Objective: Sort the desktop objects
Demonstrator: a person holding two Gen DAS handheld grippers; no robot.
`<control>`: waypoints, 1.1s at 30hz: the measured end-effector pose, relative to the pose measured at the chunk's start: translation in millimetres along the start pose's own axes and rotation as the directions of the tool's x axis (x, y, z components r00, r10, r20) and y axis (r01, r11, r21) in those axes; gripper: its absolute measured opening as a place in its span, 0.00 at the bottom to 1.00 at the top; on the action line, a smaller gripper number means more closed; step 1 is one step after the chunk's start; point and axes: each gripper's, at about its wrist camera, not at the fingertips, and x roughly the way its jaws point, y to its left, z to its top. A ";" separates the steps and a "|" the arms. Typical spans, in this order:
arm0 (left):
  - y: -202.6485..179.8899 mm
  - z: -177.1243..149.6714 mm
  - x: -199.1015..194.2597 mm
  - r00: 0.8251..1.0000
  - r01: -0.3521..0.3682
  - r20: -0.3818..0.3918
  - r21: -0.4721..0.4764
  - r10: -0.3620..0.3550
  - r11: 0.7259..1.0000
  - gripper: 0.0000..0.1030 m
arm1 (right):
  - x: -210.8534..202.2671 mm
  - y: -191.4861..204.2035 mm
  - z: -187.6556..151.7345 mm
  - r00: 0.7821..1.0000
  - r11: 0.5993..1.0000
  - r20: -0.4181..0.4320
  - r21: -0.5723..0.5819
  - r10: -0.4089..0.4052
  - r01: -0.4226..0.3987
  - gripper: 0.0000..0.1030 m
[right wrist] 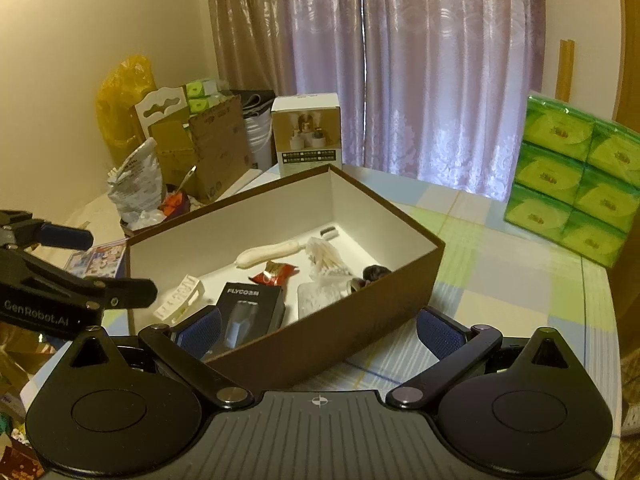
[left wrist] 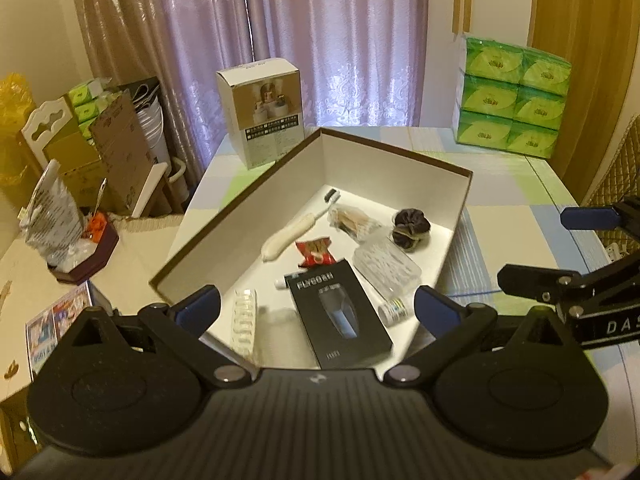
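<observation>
Nearest, the left gripper [left wrist: 318, 312] hangs with fingers wide and empty over the black shaver box [left wrist: 340, 314], flat at the near end of the brown storage box [left wrist: 400, 152]. Stiff and probably light; pinch its long edges. Right gripper [right wrist: 318, 330], also wide, straddles the near corner.

I see a cardboard box [left wrist: 394, 158], matt brown outside and smooth white inside. In it lies a glossy black carton [left wrist: 340, 312], a clear ribbed plastic case [left wrist: 386, 266], a crinkly red foil wrapper [left wrist: 316, 252], a smooth cream plastic toothbrush [left wrist: 298, 228] and a dark cloth scrunchie [left wrist: 411, 227]. My grippers [left wrist: 316, 308] [right wrist: 318, 326] are matt black plastic with metal pivots and rough blue pads [right wrist: 438, 334]. The surface [right wrist: 500, 280] wears a checked cloth; the tissue packs [right wrist: 576, 188] are shiny green film; the curtain [left wrist: 332, 32] has a satin sheen
</observation>
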 end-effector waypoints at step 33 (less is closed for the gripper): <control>-80.4 -76.5 -69.3 0.991 -0.116 -0.078 -0.106 0.108 0.988 0.99 | -79.0 -15.9 -76.4 0.996 0.992 -0.058 -0.105 0.068 -0.074 0.98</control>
